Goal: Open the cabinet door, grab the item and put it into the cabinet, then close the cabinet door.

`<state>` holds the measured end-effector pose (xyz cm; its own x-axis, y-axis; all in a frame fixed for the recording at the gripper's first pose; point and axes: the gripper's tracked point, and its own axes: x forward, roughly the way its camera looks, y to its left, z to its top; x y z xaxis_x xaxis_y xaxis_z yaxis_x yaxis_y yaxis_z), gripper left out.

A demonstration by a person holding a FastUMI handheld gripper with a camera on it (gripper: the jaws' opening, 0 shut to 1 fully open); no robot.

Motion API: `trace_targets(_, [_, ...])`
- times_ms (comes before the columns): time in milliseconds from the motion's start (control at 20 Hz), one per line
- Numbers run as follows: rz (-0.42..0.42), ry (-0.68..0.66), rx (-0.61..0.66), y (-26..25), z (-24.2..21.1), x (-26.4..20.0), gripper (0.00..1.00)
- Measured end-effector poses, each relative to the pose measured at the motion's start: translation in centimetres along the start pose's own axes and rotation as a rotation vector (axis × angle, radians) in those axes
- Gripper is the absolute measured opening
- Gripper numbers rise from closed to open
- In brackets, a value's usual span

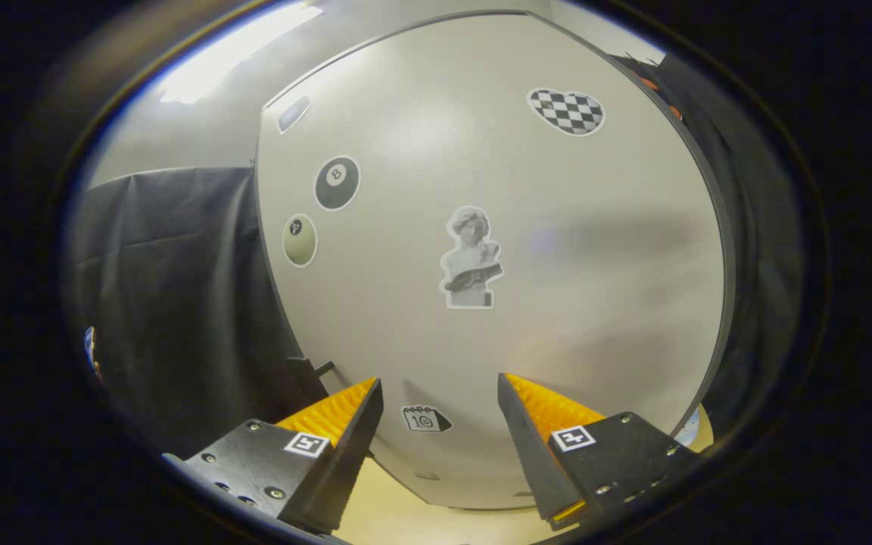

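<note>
Fingers (366, 424) spread wide and holding nothing, the gripper (440, 390) points level at the closed cabinet door (557, 265), just ahead, above the table (398, 522).

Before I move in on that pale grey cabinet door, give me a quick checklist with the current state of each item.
1. Gripper fingers apart, nothing between them: ok.
2. Pale grey cabinet door with stickers shut: ok, it looks closed.
3. Door straight ahead of the fingers: ok.
4. Handle or grip point located: cannot tell; a small dark fitting sits at the door's edge by the black cloth wall.
5. Item to store located: cannot tell.
</note>
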<state>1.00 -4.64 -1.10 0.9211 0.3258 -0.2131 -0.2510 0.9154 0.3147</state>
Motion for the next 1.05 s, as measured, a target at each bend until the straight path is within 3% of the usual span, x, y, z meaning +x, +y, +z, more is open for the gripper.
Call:
trace_targets(700, [0.054, -0.013, -0.065, -0.3, 0.0, -0.5, 0.91])
trace_targets(1050, [-0.040, -0.237, -0.115, -7.5, 7.5, -6.2, 0.95])
